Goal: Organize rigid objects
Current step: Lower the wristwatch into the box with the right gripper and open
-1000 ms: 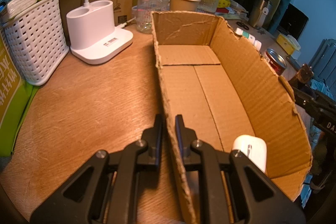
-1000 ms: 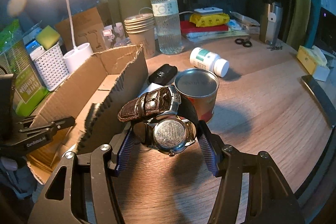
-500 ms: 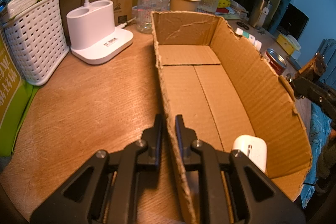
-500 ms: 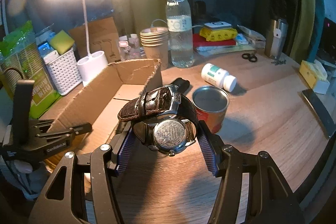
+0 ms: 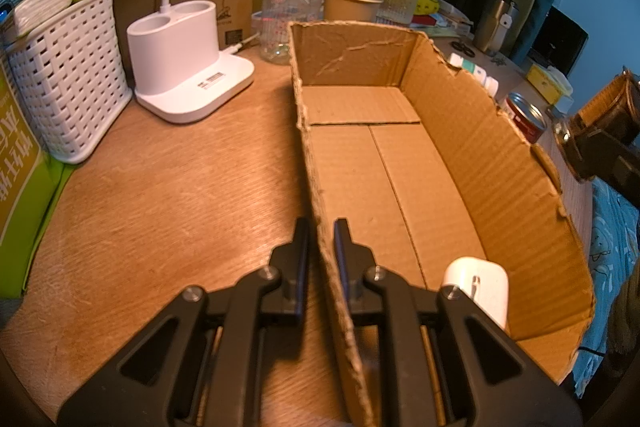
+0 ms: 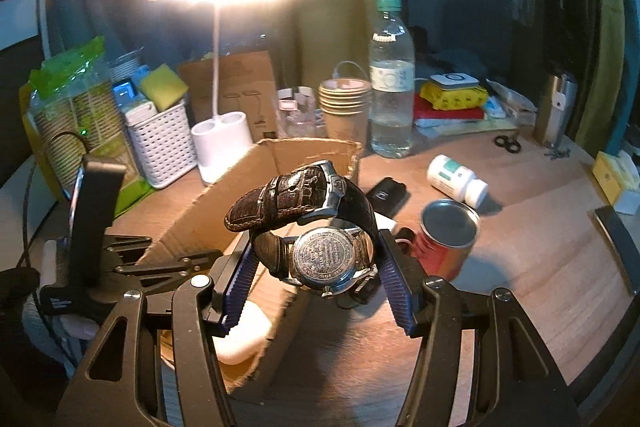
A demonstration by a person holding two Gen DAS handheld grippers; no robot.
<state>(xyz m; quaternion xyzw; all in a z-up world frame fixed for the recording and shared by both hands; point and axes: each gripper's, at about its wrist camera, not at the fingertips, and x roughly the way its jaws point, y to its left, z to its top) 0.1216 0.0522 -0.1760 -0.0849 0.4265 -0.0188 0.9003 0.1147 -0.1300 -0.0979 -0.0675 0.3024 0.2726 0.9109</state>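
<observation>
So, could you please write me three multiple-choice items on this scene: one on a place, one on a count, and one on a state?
1. Where does the white mouse lie?
A. inside the cardboard box
B. in the white basket
C. on the red tin

2. How many lidded pill bottles lie on their side on the table?
A. none
B. one
C. three

3. What is the right gripper doing?
A. hanging open and empty
B. holding a wristwatch
C. clamping the water bottle

Answers: 1 A, the mouse rests on the box floor at its near end. 2 B, a single pill bottle lies beyond the tin. 3 B, the watch sits between the pads, clear of the table.
</observation>
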